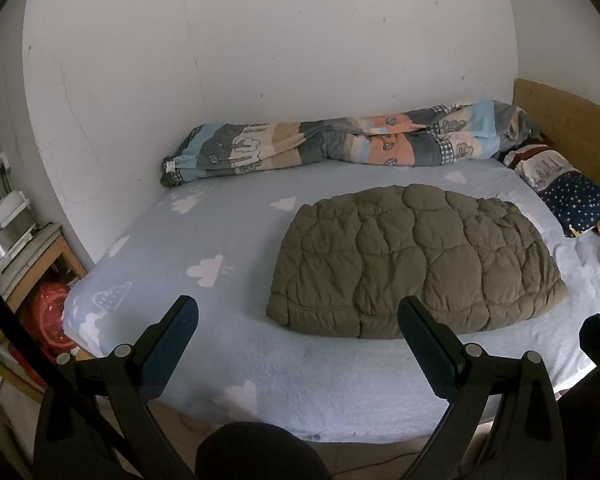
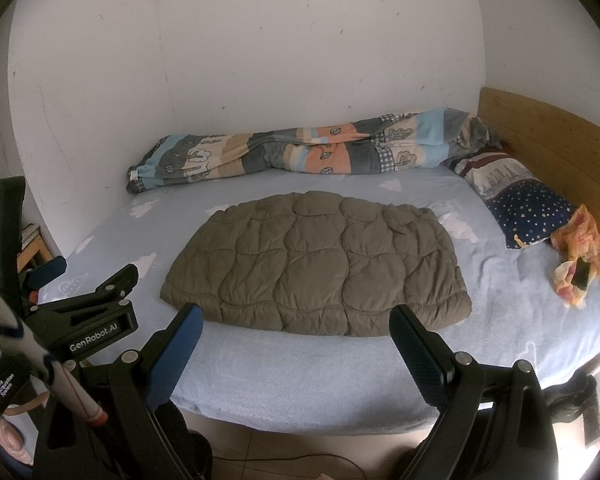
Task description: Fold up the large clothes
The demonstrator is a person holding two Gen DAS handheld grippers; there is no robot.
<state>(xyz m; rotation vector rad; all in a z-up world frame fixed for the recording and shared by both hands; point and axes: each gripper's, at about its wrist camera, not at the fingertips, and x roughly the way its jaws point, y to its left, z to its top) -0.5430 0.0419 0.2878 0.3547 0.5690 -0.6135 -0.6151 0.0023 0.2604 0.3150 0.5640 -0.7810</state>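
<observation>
At the far left of the left wrist view a wooden side table [image 1: 40, 256] stands beside the bed [image 1: 228, 360], with a red bag [image 1: 52, 312] below it. The left gripper [image 1: 298, 328] hangs over the near edge of the mattress, its jaws spread wide and holding nothing. Along the wall lies a rolled patterned duvet [image 1: 340, 140]. In the middle of the cloud-print sheet [image 2: 500, 300] rests the olive quilted jacket [image 2: 316, 264], already doubled into a thick, puffy bundle, apart from both grippers. It looks soft, light and springy, with a smooth shell that may slip; a pinch probably needs to take in a whole layered edge or corner, likely along the near hem, and the padding will probably tend to puff back open once released. The right gripper [image 2: 296, 324] is poised just short of that near hem, level and pointing at the wall, jaws equally wide and empty. Further right, a star-print pillow [image 2: 532, 212] lies against the wooden headboard [image 2: 548, 148], with an orange cloth [image 2: 580, 256] beside it.
</observation>
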